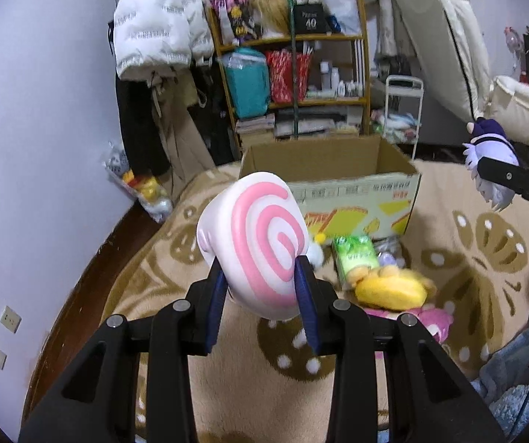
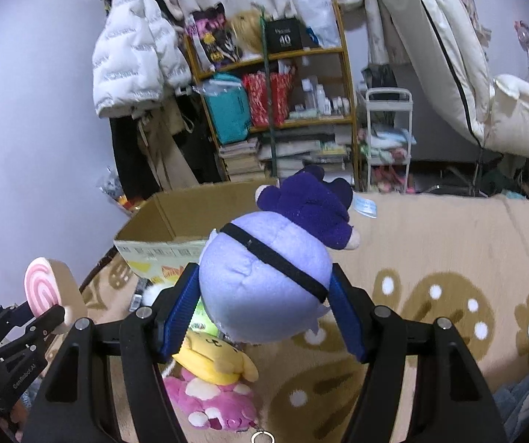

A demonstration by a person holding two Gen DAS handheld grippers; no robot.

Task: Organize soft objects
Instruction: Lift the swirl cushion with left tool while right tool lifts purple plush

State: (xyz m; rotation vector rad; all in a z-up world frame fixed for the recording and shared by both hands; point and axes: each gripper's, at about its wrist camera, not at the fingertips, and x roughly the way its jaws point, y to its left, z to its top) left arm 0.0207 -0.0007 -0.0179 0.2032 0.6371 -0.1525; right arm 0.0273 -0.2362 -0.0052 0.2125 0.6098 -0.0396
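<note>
currently mid-task: left tool (image 1: 264, 277) clenched on pink-swirl white cushion (image 1: 257, 236); right tool (image 2: 264, 306) grasping lilac round plush doll (image 2: 264, 280); open cardboard box (image 1: 338, 170) interior unseen; yellow plush (image 1: 393, 288), pink plush (image 2: 209, 402) remain on rug.

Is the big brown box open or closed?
Open. The cardboard box has its top flaps out of the way, so its bare inside walls show.

The left gripper (image 1: 264, 277) is pointing forward and down, its blue pads pressing the sides of a swirl cushion (image 1: 255, 240). The right gripper (image 2: 266, 302) (spread wider) is clamping a lavender plush doll (image 2: 264, 280), tilted downward alike.
</note>
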